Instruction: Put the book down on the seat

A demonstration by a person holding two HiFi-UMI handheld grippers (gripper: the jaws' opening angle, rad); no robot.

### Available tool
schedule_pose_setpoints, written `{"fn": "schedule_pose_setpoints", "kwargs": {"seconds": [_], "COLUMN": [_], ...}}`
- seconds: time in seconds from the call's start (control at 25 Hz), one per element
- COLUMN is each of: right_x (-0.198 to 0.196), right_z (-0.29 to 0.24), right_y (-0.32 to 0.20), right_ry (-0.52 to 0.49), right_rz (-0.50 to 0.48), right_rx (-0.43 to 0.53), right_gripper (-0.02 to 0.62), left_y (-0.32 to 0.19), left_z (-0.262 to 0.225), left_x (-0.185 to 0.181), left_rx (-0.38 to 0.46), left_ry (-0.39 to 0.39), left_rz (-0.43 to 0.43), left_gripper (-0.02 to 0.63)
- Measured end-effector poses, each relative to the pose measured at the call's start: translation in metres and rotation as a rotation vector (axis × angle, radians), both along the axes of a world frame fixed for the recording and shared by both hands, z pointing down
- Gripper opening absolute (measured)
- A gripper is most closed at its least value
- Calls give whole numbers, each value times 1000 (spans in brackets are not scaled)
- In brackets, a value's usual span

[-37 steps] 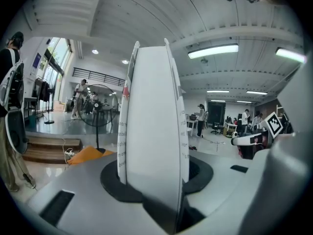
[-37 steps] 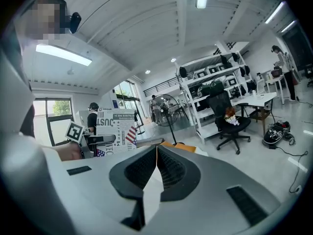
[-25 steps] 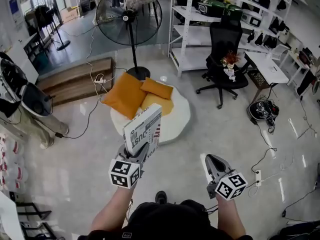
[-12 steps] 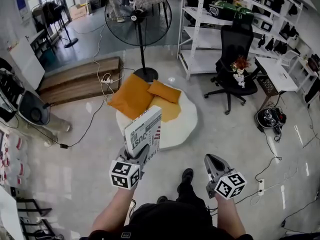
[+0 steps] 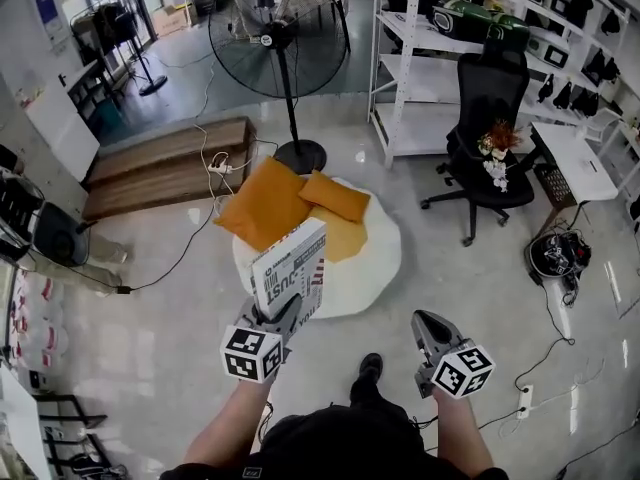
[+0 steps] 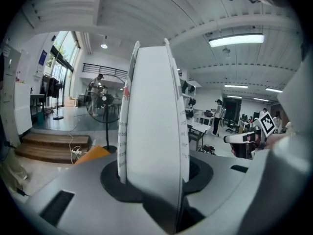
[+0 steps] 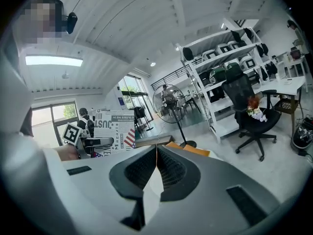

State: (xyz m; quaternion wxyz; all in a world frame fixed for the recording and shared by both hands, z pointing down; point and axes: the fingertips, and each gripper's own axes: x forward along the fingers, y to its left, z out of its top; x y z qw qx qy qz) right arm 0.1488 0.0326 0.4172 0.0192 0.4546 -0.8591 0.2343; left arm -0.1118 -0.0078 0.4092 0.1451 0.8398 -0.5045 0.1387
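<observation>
White covers with black lettering marked the book [image 5: 288,268], which stood upright in the left gripper [image 5: 272,315], its long axis rising from the jaws and leaning a little away from the person. In the left gripper view the jaws were clamped on the book's lower edge, with the pads pressed against both covers. The right gripper [image 5: 434,333] hung at the person's other side, well apart from the book, its jaws pressed together with nothing between them.

The seat [image 5: 378,260], a low round white pad on the floor, lay straight ahead of the left gripper and below it, past the book's top edge in the head view. Several orange cushions [image 5: 266,204] covered its far and left parts, while the near right part was bare. The gap between book and seat was hard to judge from so steep an angle, but the book did not look to be over the pad yet. The left gripper was plainly the nearer one. The coming move probably called for carrying the book forward and down, then tipping its long axis flat onto the bare white patch.
</observation>
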Motion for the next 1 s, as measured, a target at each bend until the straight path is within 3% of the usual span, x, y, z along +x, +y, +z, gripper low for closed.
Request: {"fn": "schedule_pose_setpoints", "kwargs": {"seconds": [0.28, 0.56, 0.8, 1.0], "right_x": [35, 68, 65, 45], "right_z": [6, 10, 17, 14], "right_y": [-82, -126, -151, -189], "right_ry": [-30, -33, -31, -2], "right_rz": [-62, -88, -103, -126], "right_rx": [-17, -21, -49, -47], "right_gripper": [9, 8, 9, 9], "left_y": [-69, -105, -126, -161], "left_z": [0, -2, 6, 20], "left_x": [46, 80, 71, 51], "left_rx": [-27, -30, -48, -71], "left_ry": [-22, -33, -32, 14], "left_rz": [-28, -33, -56, -87], "left_gripper": [160, 160, 160, 160]}}
